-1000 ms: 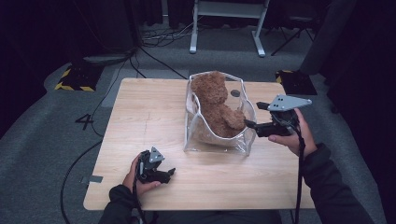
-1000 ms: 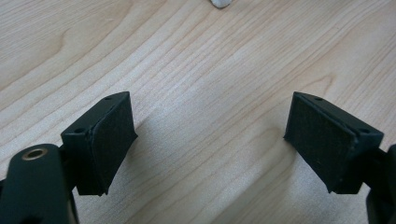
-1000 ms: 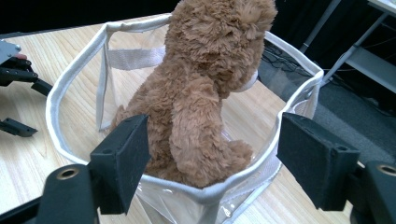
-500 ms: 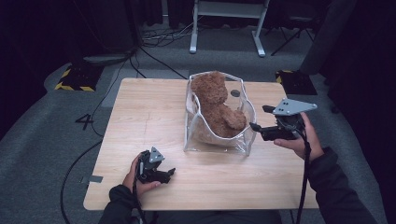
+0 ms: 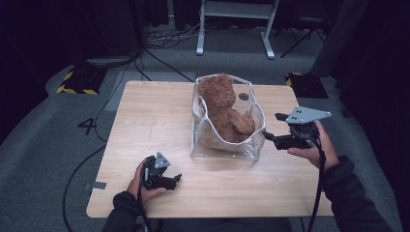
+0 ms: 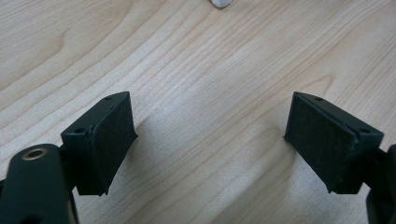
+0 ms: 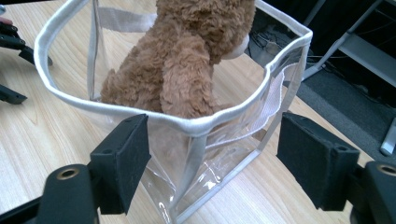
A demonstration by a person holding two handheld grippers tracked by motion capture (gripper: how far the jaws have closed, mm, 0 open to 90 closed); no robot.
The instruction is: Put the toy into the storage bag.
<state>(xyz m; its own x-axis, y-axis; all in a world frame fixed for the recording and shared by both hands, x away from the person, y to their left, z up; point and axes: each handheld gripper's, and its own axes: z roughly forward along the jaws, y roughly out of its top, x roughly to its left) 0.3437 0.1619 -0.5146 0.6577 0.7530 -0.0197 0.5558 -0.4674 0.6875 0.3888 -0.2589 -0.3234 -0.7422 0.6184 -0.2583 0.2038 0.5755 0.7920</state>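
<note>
Spread wide and empty, the jaws of my left gripper point(image 5: 175, 179) hover low over the bare pale wooden worktop point(image 5: 145, 116) near its front edge, gripping nothing. Further right, the clear plastic bag with white-trimmed rim point(image 5: 200, 104) stands upright toward the worktop's right half, the fuzzy brown teddy bear point(image 5: 223, 111) sitting inside with its head above the rim. My right gripper point(image 5: 268, 136) has drawn back from the bag's right wall since a second ago and now hangs just beside its near corner, jaws parted and clear of the trim. I judge the bear is bagged and let go, so the packing step looks finished.
</note>
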